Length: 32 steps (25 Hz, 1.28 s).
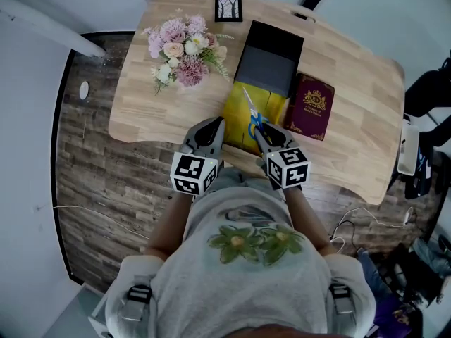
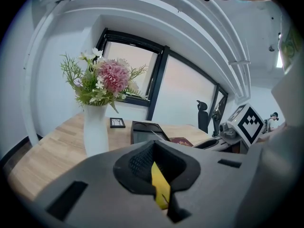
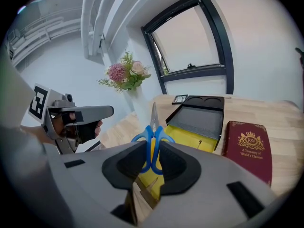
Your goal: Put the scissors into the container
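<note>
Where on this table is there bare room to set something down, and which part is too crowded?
The widest bare wood is right of the maroon book, out to the table edge. A smaller patch lies at the near left, below the flowers. The middle is crowded: black tray, yellow container, left gripper, and right gripper holding the scissors.

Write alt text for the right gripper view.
The right gripper holds blue-handled scissors, blades forward, over an open yellow container. A red book lies to its right on the wooden table; flowers stand behind, the left gripper at left.
</note>
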Each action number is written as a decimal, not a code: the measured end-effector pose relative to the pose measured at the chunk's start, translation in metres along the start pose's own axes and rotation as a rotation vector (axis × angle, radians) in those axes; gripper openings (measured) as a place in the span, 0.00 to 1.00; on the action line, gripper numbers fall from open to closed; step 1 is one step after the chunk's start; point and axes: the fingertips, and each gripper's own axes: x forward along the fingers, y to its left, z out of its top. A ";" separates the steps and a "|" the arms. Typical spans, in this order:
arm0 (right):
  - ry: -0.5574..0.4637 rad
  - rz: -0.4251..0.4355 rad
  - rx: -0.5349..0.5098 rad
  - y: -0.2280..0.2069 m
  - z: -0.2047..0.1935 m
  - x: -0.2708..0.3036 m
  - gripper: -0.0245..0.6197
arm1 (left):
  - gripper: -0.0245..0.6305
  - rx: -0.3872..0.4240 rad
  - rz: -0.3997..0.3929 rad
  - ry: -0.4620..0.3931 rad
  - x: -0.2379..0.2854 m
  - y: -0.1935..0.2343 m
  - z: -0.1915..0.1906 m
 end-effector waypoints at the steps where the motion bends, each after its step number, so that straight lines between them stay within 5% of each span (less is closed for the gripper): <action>1: 0.003 0.000 0.001 0.000 -0.001 0.001 0.17 | 0.04 -0.001 0.000 0.001 0.000 0.000 0.000; 32: 0.087 -0.024 -0.005 -0.015 -0.020 0.025 0.17 | 0.04 -0.007 -0.001 0.019 0.006 0.005 -0.007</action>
